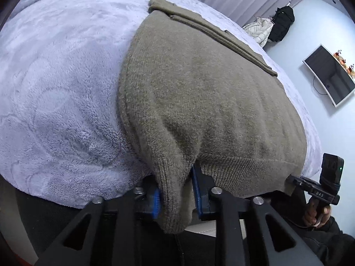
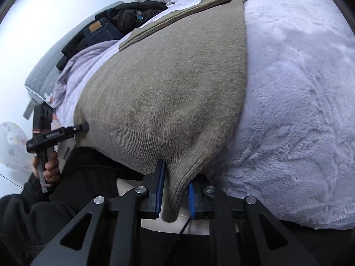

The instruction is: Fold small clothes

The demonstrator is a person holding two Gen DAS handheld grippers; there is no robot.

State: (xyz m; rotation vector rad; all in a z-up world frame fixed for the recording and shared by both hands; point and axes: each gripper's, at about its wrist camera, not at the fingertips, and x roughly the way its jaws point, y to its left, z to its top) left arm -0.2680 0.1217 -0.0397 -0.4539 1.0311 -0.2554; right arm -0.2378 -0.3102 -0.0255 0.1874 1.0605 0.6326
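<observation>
An olive-brown knit sweater (image 1: 199,93) lies spread flat on a fluffy lavender blanket (image 1: 57,84); a sleeve is folded across its far end. My left gripper (image 1: 175,190) is shut on the sweater's near left hem corner, which bunches between the blue pads (image 1: 156,201). My right gripper (image 2: 176,192) is shut on the near right hem corner of the sweater (image 2: 168,88). Each gripper shows in the other's view, the right one in the left wrist view (image 1: 292,182) and the left one in the right wrist view (image 2: 83,127), both at the sweater's near edge.
The blanket (image 2: 299,99) covers a bed. Dark clothes and jeans (image 2: 106,28) are piled at the bed's far side. A wall monitor (image 1: 330,75) and hanging jackets (image 1: 281,22) stand along the wall. My dark-clothed body lies just below the bed's near edge.
</observation>
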